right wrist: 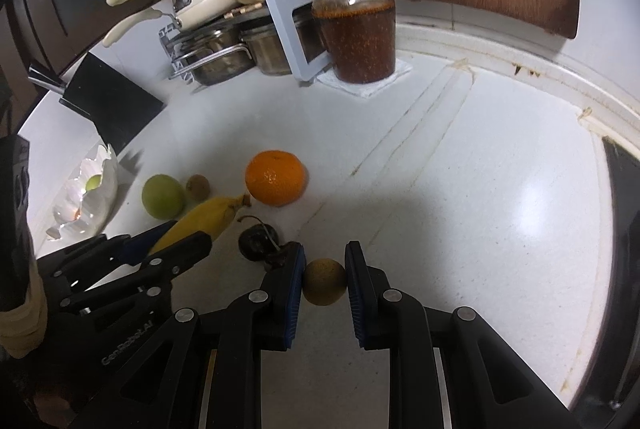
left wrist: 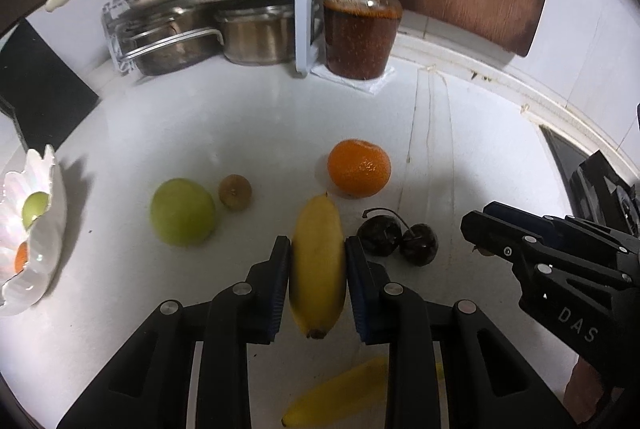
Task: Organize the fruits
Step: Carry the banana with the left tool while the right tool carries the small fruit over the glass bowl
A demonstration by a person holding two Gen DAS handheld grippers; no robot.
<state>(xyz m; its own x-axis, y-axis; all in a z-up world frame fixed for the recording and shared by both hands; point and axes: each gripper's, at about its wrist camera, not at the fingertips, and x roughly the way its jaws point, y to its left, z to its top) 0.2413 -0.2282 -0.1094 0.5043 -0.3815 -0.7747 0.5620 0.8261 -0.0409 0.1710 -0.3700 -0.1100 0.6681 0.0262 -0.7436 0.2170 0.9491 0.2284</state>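
left gripper [left wrist: 318,269] clamps banana [left wrist: 318,261] | right gripper [right wrist: 323,283] clamps small brown fruit [right wrist: 324,282] | bowl [left wrist: 54,189] far left holds two | orange [left wrist: 359,168], green apple [left wrist: 183,211], cherries [left wrist: 396,237] remain

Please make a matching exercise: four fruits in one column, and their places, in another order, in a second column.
1. banana
2. brown round fruit
3. orange
4. small green fruit

a. in the white bowl
b. in the left gripper
c. in the right gripper
d. loose on the counter

Pairs: 1-b, 2-c, 3-d, 4-a
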